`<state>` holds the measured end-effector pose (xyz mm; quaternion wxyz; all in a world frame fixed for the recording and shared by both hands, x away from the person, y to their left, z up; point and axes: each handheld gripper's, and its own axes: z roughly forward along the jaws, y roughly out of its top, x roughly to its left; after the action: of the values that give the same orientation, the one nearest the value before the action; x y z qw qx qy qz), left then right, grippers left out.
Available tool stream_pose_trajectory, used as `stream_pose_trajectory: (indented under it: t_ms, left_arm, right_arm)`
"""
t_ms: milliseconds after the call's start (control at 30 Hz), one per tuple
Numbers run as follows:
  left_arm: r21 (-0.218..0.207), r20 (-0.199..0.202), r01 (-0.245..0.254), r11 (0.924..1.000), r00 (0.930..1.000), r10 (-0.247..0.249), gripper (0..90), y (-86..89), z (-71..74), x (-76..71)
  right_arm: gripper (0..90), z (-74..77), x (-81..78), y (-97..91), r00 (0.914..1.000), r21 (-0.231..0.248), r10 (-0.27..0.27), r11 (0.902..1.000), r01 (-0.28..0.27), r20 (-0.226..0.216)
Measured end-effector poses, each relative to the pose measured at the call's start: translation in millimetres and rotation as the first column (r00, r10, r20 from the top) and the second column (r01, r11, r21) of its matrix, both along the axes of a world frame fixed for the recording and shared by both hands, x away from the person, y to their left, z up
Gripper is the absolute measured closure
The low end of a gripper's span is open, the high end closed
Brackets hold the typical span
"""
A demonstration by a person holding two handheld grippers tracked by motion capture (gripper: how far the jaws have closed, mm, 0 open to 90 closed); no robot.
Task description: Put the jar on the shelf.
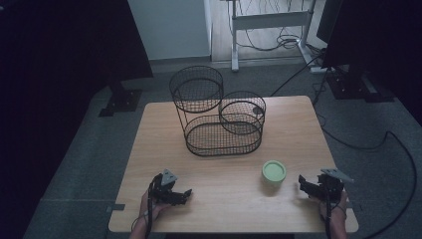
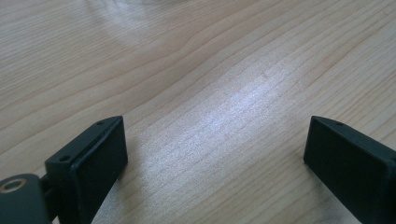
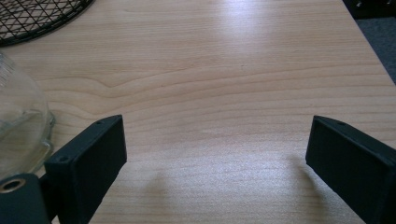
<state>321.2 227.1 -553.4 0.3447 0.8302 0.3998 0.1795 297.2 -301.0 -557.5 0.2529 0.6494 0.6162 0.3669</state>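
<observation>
A glass jar (image 1: 274,173) with a pale green lid stands upright on the wooden table (image 1: 149,129), right of centre and near the front. My right gripper (image 1: 302,183) rests low over the table just right of the jar, open, with nothing between its jaws. In the right gripper view the clear jar (image 3: 18,126) sits beside the left jaw of this gripper (image 3: 217,133), outside the gap. My left gripper (image 1: 185,194) lies near the front left edge, open and empty. In the left gripper view, bare wood shows between the jaws of the left gripper (image 2: 215,135).
A black wire basket rack (image 1: 219,122) with two round upper baskets and an oval lower one stands at the table's back centre; its mesh (image 3: 37,18) shows at the top left of the right gripper view. Cables and stand bases lie on the floor beyond the table.
</observation>
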Motion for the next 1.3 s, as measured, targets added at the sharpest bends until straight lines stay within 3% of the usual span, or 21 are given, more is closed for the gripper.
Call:
stream_pose_trajectory:
  t_ms: [400,700,1000,1300]
  left_arm:
    - [0.002,0.004,0.004,1.0,1.0,-0.004,5.7,-1.8,0.0,0.0]
    - [0.0,0.0,0.003,1.0,1.0,-0.003,5.6,-1.4,0.0,0.5]
    - [0.0,0.0,0.003,1.0,1.0,-0.003,5.6,-1.4,0.0,0.5]
    - [0.0,-0.002,0.003,1.0,1.0,-0.003,5.6,-1.4,0.0,0.5]
  right_arm:
    - [4.3,0.2,-1.4,-3.3,0.9998,0.035,0.005,0.9994,-0.006,0.019]
    - [3.8,1.0,-2.2,-2.1,0.9996,0.021,0.012,0.9997,-0.013,0.025]
    - [4.1,13.2,-9.0,0.0,0.9966,0.049,0.034,0.9981,-0.038,0.075]
    - [4.0,23.3,-13.9,9.3,0.9923,0.033,0.071,0.9967,-0.075,0.101]
